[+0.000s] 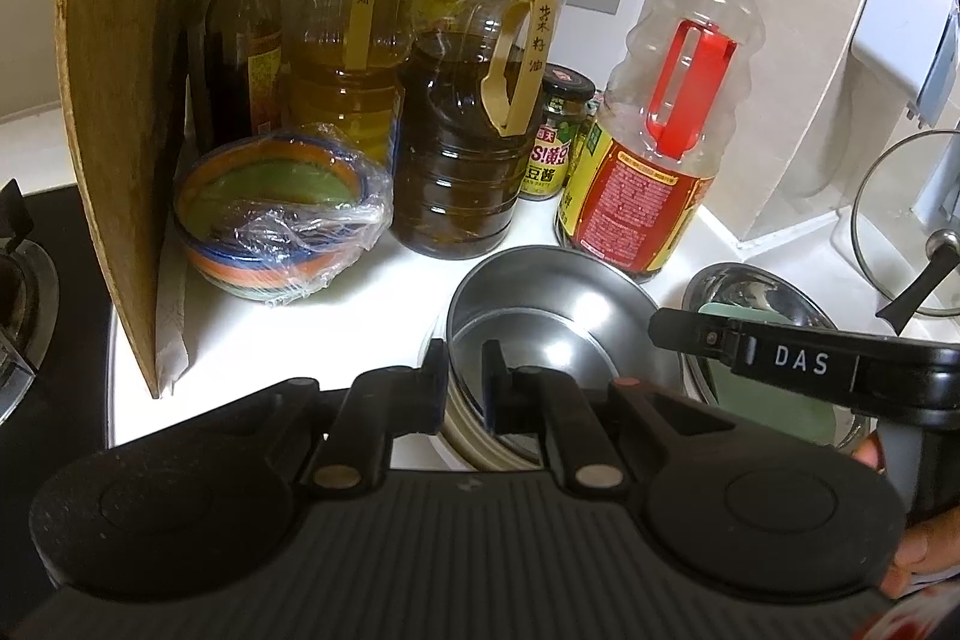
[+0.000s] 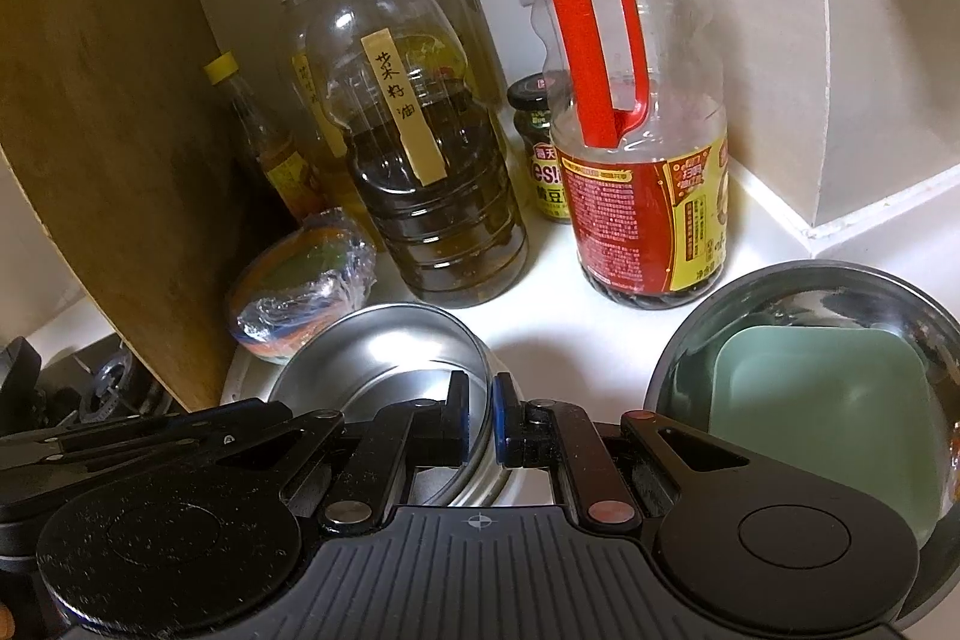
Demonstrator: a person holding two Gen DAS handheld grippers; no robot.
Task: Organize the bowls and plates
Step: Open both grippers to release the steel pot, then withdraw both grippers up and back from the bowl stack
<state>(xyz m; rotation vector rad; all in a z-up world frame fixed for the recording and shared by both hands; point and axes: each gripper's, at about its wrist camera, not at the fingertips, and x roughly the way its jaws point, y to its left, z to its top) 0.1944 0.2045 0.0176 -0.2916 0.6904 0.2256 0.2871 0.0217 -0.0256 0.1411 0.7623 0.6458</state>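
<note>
While both grippers pinched the same steel bowl (image 1: 558, 322), left gripper (image 1: 467, 370) had its near-left rim and right gripper (image 2: 480, 415) the near-right rim. It sat near the surface's (image 1: 360, 316) front edge, beside a second steel bowl (image 2: 798, 322) holding a green dish (image 2: 822, 412).

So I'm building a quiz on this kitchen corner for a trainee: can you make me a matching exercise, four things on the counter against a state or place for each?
Things:
1. striped bowl
2. green dish
3. steel pan
4. red-handled bottle

States or places:
A. lies inside a steel bowl
B. stands upright near the wall corner
C. covered with plastic wrap
D. rim sits between the fingers of both tools, left tool and right tool

Pairs: 1-C, 2-A, 3-D, 4-B
</note>
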